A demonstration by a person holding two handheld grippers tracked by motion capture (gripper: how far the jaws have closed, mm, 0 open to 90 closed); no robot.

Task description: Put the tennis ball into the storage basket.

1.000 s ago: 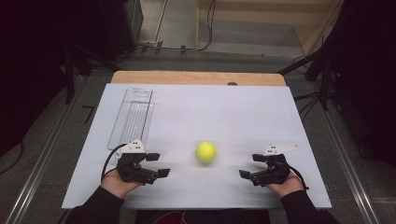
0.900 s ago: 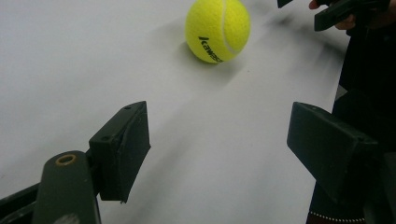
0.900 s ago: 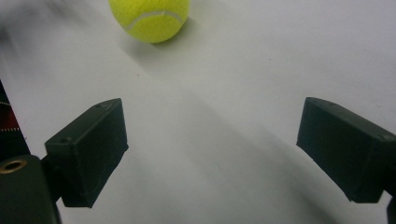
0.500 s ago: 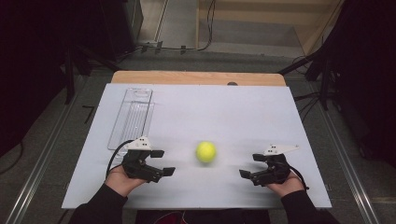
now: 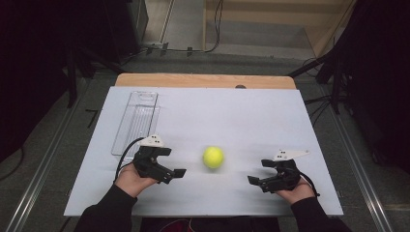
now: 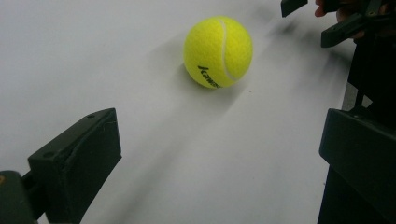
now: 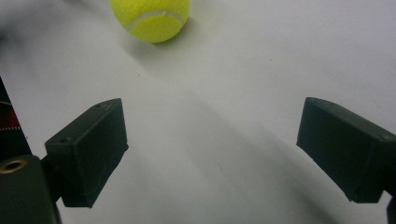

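Count: one tennis ball [image 5: 213, 157], one clear plastic tray [image 5: 136, 122], two grippers, one white worktop [image 5: 232, 116].

Ball is the landmark. It sits on the worktop, free, nothing touching it, roughly midway between the two grippers.

Left gripper [image 5: 175, 175]: to the ball's left and slightly nearer the person, held in the left hand [image 5: 133, 180]. Its jaws have just been opening and now stand spread wide, nothing between them. In the left gripper view the ball [image 6: 218, 52] lies ahead of the jaws, well clear of both pads, with black lettering on its lower face; I can't read it fully.

Right gripper [image 5: 255, 182]: to the ball's right and nearer the person, held in the right hand [image 5: 293, 191]. Jaws spread, nothing between them. In the right gripper view the ball [image 7: 150, 18] is ahead and off toward the left jaw, apart from it.

Tray: beyond the ball and to its left, well apart from it, long axis running away from the person. Looks empty, but it's transparent, so hard to be sure.

Cut off or unclear: ball's top is clipped by the frame edge in the right gripper view. Right jaw in the left gripper view is clipped at the frame edge. Both forearms run out of the bottom of the high view. Surroundings beyond the worktop are too dark to make out.
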